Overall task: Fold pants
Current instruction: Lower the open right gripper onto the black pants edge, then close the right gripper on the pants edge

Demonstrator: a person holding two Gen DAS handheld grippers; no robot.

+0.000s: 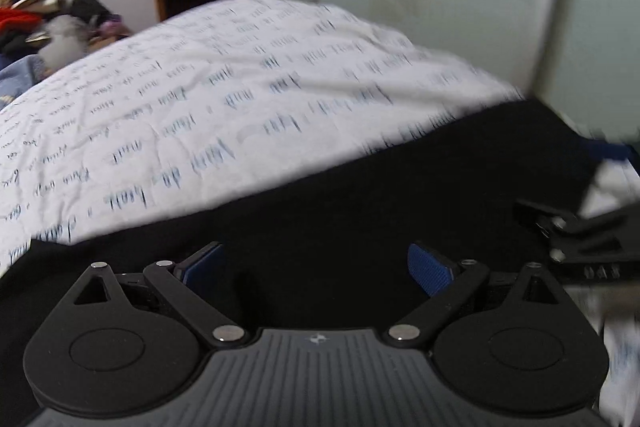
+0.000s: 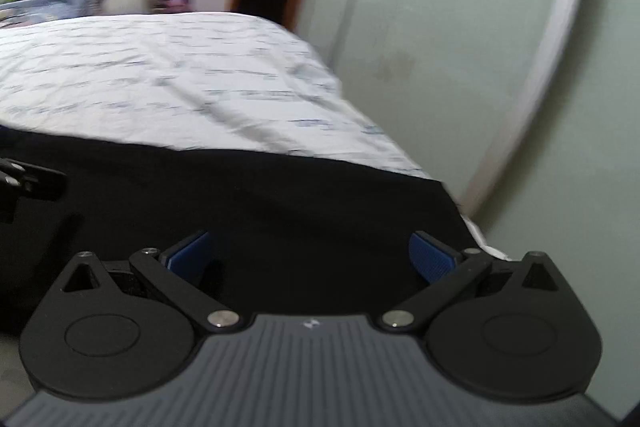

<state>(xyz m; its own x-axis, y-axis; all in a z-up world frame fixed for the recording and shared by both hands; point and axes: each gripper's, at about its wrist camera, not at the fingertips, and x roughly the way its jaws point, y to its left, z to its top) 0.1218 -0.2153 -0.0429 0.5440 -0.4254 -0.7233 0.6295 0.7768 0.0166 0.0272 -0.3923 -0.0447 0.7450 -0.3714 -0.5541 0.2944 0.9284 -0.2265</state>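
Looking along both tools, we see the black pants (image 1: 360, 195) spread flat on the bed (image 1: 200, 99), along its near edge, over the white sheet printed with script. Our left claw (image 1: 316, 263) hovers just above the dark cloth, fingers apart, nothing between them; our right claw (image 2: 310, 255) does the same nearer the bed's corner. We judge the fabric soft, light and limp — it will sag and drag rather than hold a shape, so each claw wants a pinch on an edge or corner, well apart, lifting together. Which end is the waistband we cannot tell — the cloth shows no detail.
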